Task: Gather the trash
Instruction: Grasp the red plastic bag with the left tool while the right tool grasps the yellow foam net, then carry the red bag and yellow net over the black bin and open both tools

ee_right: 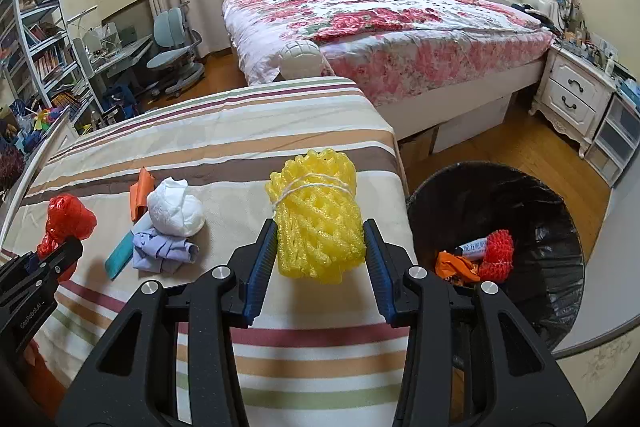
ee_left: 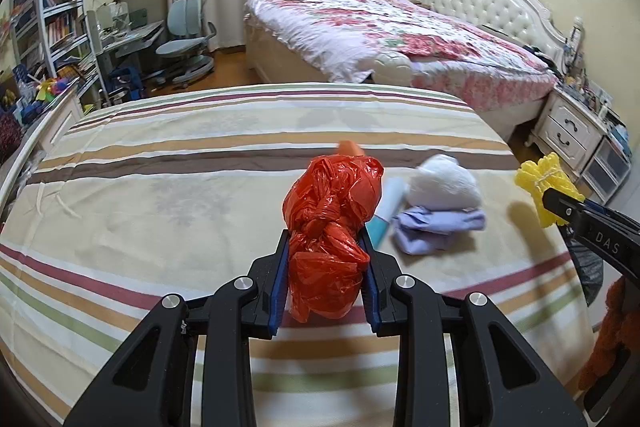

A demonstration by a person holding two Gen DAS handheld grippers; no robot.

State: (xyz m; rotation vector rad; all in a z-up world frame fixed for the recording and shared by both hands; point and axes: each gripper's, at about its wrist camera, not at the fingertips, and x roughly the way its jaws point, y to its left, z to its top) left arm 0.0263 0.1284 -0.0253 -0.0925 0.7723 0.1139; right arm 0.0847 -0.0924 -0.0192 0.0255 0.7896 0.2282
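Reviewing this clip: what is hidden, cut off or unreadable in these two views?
- Trash bin: right wrist view shows it; its far side of the floor is hidden by its wall.
- Orange scrap: left wrist view, mostly behind the red bag.
- Label on the blue-and-white wrapper in the bin: too small to read.
- Teal strip: partly under the purple cloth.

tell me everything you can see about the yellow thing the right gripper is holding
The yellow foam net is a rolled bundle of soft mesh tubing, tied near its far end with thin white string. The right gripper clamps its near half between blue pads, holding it above the striped bedcover, left of the black bin.
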